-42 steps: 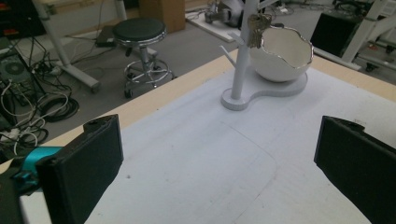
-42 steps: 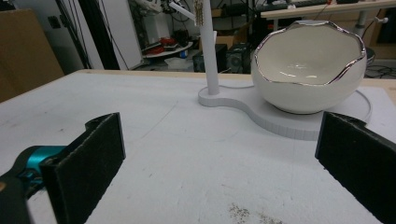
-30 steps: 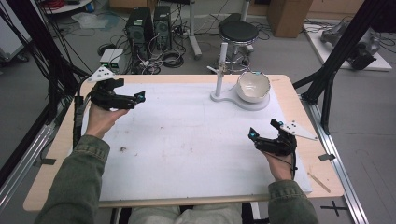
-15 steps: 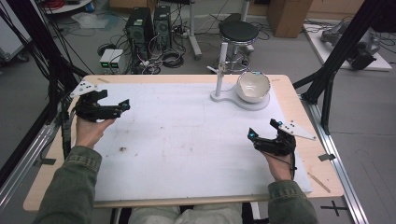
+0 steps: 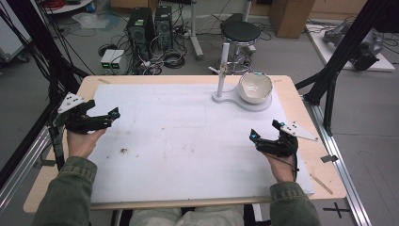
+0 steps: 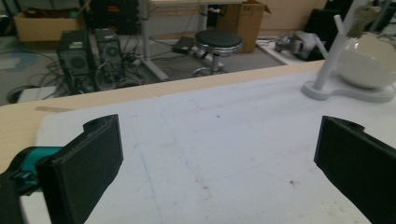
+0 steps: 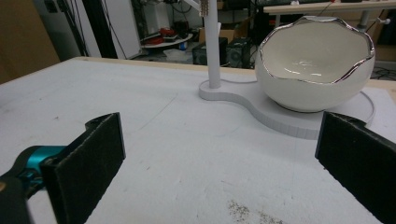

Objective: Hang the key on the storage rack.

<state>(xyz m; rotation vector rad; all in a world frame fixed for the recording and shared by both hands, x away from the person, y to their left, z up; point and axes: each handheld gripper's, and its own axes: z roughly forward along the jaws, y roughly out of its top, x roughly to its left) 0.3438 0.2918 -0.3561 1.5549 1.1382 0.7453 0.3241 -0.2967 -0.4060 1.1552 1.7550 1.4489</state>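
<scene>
A white bowl (image 5: pixel 255 87) with a jagged eggshell rim sits on a flat white base with a thin upright post (image 5: pixel 224 70) at the back right of the white mat (image 5: pixel 188 141). My left gripper (image 5: pixel 106 117) hovers at the mat's left edge, open and empty. Its own view looks across the mat toward the post (image 6: pixel 329 56) and the bowl (image 6: pixel 369 63), with the jaws wide apart. My right gripper (image 5: pixel 263 131) rests near the mat's right edge, in front of the bowl, also open and empty. The bowl (image 7: pixel 317 65) and the post (image 7: pixel 212 46) stand a short way ahead of it.
The mat covers most of a wooden table (image 5: pixel 301 101). A small brown stain (image 5: pixel 123 150) marks the mat at front left. Black frame struts (image 5: pixel 339 70) rise at both table sides. Beyond the far edge stand a stool (image 5: pixel 240 32), computer towers (image 5: pixel 150 23) and cables.
My left gripper has drawn back from the table's far left toward the person and outward to the mat's left edge. The right gripper and the bowl have stayed put.
</scene>
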